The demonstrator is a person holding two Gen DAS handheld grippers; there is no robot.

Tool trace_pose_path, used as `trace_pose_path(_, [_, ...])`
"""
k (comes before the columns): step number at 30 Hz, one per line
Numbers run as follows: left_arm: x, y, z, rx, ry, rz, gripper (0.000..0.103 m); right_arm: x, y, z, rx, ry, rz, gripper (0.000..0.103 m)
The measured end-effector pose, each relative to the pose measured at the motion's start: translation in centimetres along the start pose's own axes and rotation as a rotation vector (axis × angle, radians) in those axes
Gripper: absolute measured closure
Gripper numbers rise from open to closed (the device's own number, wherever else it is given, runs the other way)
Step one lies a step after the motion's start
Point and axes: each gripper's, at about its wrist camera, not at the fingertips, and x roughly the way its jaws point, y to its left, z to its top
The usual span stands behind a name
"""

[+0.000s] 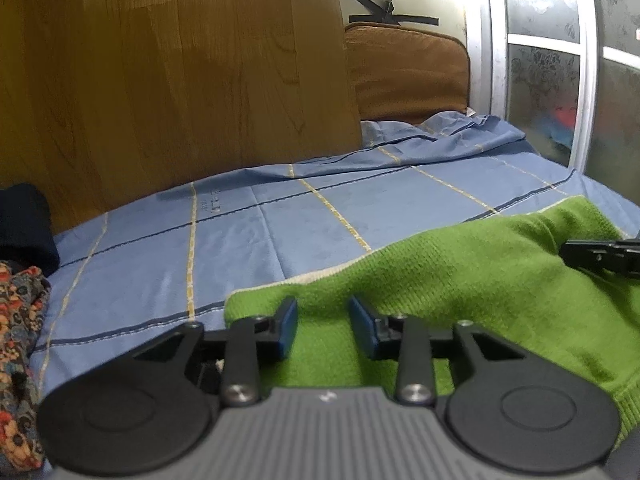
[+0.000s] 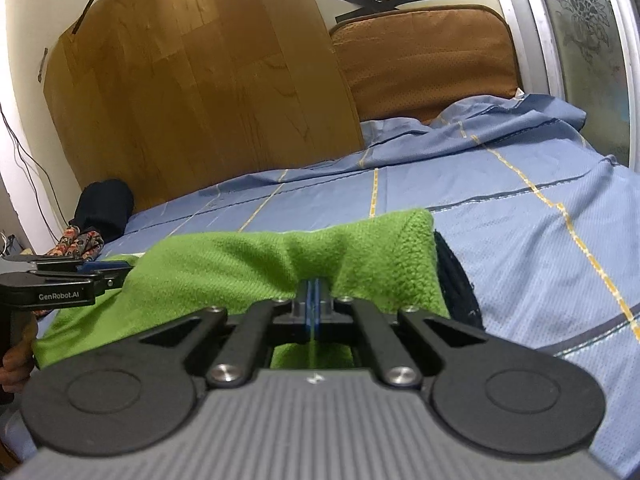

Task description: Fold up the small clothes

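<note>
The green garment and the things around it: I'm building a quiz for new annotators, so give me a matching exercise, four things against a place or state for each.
Things:
1. green garment
2. left claw
3. floral cloth
4. brown cushion

Places or states:
A. propped upright at the head of the bed
B. open, pads apart over the fabric
C. pinched by the right claw
D. bunched at the bed's left edge, by a dark garment

Pairs: 1-C, 2-B, 3-D, 4-A
</note>
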Motion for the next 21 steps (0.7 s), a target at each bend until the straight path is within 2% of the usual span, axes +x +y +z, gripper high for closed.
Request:
trace_pose_path(7, [-0.1,-1.3,0.3,0.019,0.038,0.089,0.061,-0.3,-0.2,0.1,0.037,0.007,0.001,0.101])
trace_pose_path(10, [-0.3,-1.6,0.5,0.021,0.051,0.112,0.059,-0.9,0.4,0.7,0.056,0.013,-0.001,0.091])
trace_pose_path(12, [-0.2,-1.7,0.5,0.018,0.054,0.118,0.059,-1.7,1.3,1.0,0.033,-0.016,0.005,0.084])
trace_pose_path(16, [-0.2,-1.8,0.7,0.017,0.061,0.126,0.058,-2.8,3.4,1.5,-0.022,-0.058,0.058,0.083])
trace_pose_path(21, [-0.2,-2.0,0.8,0.021,0.061,0.136,0.058,-1.8,5.6,1.4,-0.08,-0.025,0.136,0.083])
